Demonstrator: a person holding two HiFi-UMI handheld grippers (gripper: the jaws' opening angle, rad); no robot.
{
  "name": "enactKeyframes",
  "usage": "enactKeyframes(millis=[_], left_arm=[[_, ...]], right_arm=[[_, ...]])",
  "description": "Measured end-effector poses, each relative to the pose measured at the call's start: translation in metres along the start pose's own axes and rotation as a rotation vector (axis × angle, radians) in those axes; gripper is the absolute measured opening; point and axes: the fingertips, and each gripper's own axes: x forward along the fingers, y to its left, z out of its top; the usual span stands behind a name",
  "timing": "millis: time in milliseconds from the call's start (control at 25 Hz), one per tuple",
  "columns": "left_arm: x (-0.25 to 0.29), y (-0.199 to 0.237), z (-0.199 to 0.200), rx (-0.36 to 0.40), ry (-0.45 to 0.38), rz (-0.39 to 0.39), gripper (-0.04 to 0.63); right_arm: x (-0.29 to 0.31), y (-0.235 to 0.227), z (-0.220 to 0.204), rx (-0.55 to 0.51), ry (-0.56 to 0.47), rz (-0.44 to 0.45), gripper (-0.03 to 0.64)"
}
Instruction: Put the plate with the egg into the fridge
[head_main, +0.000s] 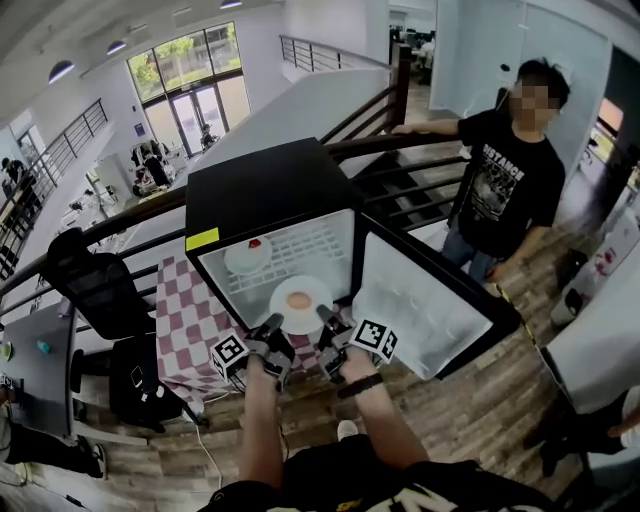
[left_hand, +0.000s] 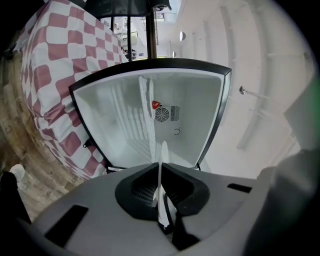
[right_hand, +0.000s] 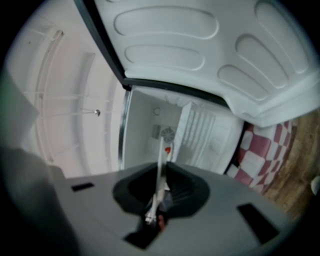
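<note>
Wooden plank flooring (head_main: 480, 400) and a dark handrail (head_main: 400, 143) surround a table draped in a red-and-white checkered cloth (head_main: 190, 320). On it stands a black compact fridge (head_main: 260, 195) with a white interior. The fridge's white-lined door (head_main: 420, 300) hangs open at the fridge's right side.

A round white plate (head_main: 300, 303) carrying a pale brown egg (head_main: 298, 300) is at the front edge of the fridge opening. The left gripper (head_main: 270, 325) is clenched on the near left rim of that plate. The right gripper (head_main: 328, 318) is clenched on the near right rim. Each gripper view shows the thin rim edge-on, pinched between the pads.

A smaller white plate (head_main: 247, 256) bearing a red item lies deeper inside the fridge, on the white wire shelf (head_main: 310, 245). A person in a black T-shirt (head_main: 500, 190) stands beyond the fridge door, one hand on the handrail.
</note>
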Motion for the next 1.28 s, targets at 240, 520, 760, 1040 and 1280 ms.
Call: enactKeyframes(millis=[240,520,760,1040,1280], left_arm=[[-0.004,0.025,0.006,-0.003,-0.055,0.016,0.034],[-0.019,0.056,0.017,-0.008,-0.113,0.083,0.034],[-0.013,0.086,0.021,0.02,-0.079,0.165,0.034],[-0.009,0.111,0.029,0.03,-0.062,0.216,0.034],[0.0,0.128,0.037,0.011,-0.042,0.24,0.034]], right_arm=[[0.012,-0.022,-0.006,0.034,0.069,-0.001,0.041],[0.023,-0.057,-0.032,0.078,0.155,-0.044,0.041],[0.028,-0.096,-0.042,0.129,0.179,-0.095,0.041],[0.036,-0.122,-0.049,0.153,0.174,-0.135,0.041],[0.047,-0.137,-0.048,0.132,0.163,-0.166,0.041]])
